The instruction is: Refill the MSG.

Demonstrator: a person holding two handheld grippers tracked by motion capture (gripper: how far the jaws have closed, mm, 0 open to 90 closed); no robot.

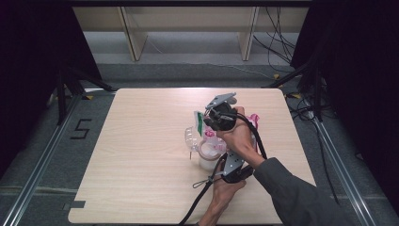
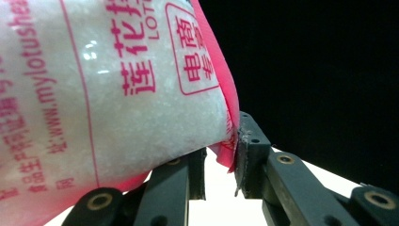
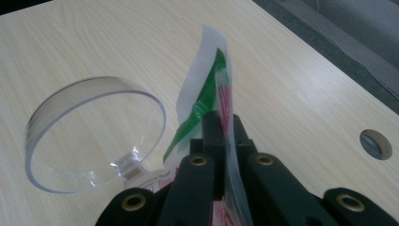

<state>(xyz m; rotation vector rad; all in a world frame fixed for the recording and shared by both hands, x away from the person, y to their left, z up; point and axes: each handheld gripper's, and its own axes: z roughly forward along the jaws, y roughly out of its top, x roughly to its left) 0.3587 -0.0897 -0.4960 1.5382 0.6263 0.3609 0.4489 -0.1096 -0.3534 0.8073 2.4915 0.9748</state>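
Observation:
A plastic bag (image 1: 254, 120) of white granules with a pink edge hangs over a clear jar (image 1: 207, 159) near the middle of the table. The jar's hinged clear lid (image 1: 190, 136) stands open to the left. My right gripper (image 1: 210, 117) is the upper one, shut on the bag's white, green and red top edge (image 3: 207, 89). In the right gripper view the lid (image 3: 94, 136) sits just left of that gripper (image 3: 221, 125). My left gripper (image 1: 234, 165) is below, partly hidden by the right hand. In its own view, the left gripper (image 2: 221, 157) grips the bag (image 2: 108, 94) at its pink seam.
The light wooden table (image 1: 141, 165) has bare room left of the jar and a round hole (image 3: 375, 143) in its top. Cables (image 1: 282, 42) lie on the floor at the back right. Wooden shelf legs (image 1: 134, 37) stand behind the table, and dark curtains hang on both sides.

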